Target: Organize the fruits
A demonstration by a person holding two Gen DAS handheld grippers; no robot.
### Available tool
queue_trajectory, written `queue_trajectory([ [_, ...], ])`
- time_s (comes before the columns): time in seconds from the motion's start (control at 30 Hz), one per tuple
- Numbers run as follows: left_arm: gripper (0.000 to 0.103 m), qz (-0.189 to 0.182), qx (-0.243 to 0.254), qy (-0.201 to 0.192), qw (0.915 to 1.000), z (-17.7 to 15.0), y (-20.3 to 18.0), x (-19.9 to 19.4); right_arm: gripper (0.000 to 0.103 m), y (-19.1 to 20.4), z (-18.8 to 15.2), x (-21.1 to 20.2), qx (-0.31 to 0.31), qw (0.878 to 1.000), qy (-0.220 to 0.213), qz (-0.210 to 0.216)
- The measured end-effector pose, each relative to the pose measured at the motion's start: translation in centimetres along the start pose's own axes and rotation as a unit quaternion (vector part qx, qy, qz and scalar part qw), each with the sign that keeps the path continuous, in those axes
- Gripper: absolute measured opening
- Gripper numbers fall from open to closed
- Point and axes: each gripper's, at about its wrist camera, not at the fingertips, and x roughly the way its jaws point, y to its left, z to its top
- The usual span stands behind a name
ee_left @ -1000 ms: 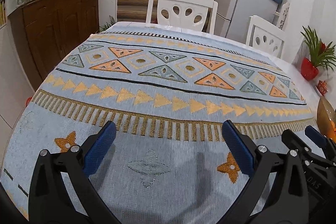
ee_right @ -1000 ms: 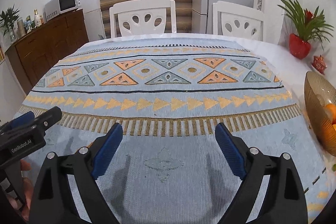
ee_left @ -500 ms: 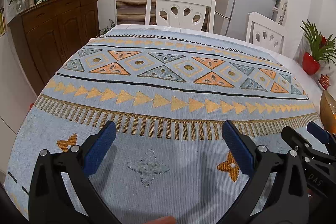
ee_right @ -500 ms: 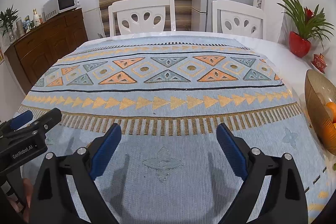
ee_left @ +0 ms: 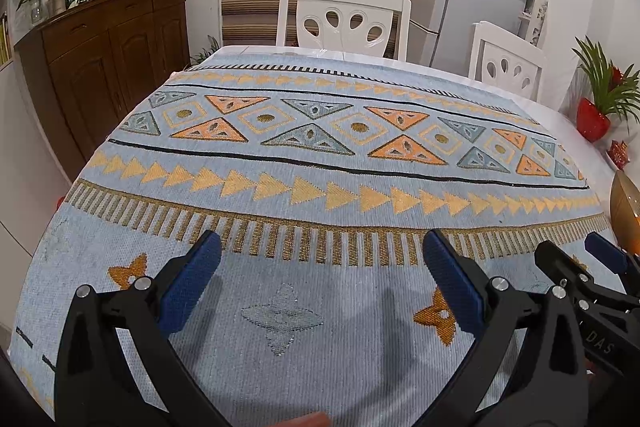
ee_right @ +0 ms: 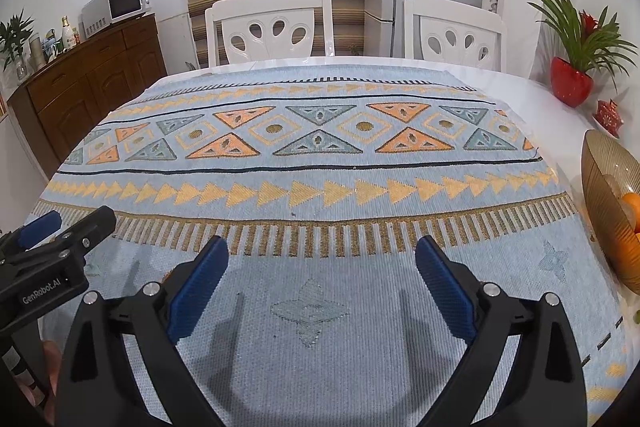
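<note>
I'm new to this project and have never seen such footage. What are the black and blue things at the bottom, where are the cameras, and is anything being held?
They are two hand-held tongs, one in each of a person's hands, each carrying its own camera that looks out between its fingers. One picture is from the left tongs, the other from the right tongs. Both are open and hold nothing. Each picture also catches the other tongs at its edge. Below lies a patterned cloth on a table. At the right edge stands a bowl with oranges in it.
</note>
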Motion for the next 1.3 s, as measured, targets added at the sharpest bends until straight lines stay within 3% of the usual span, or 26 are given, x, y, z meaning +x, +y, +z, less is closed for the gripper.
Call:
queue_trajectory([
  [0.33,0.100,-0.010,-0.003,0.014,0.9998,-0.1,0.1,0.3,0.095,0.0,-0.1,1.2,-0.001,1.000,0.029,-0.010],
  [0.77,0.100,-0.008,0.020,0.003,0.9998,-0.3,-0.6,-0.2,0.096,-0.1,-0.2,1.4,0.004,0.999,0.037,-0.013],
  [0.9,0.100,-0.012,0.023,0.036,0.9990,-0.4,-0.7,0.5,0.098,-0.1,-0.2,2.1,0.002,0.998,0.060,-0.010],
  [1.0,0.100,-0.011,0.024,0.073,0.9970,-0.9,-1.0,0.7,0.098,-0.1,-0.4,3.4,-0.002,0.995,0.102,0.005],
  [1.07,0.100,0.009,0.024,0.094,0.9952,-1.6,-1.1,1.0,0.098,0.2,-0.6,4.3,-0.013,0.991,0.130,0.010],
  [1.17,0.100,0.040,0.041,0.135,0.9892,-2.3,-1.6,2.2,0.098,0.9,-1.0,4.0,-0.038,0.991,0.125,-0.010],
  [1.3,0.100,0.049,0.042,0.124,0.9902,-2.6,-1.6,2.0,0.098,0.1,-1.9,3.6,-0.009,0.995,0.101,0.003],
])
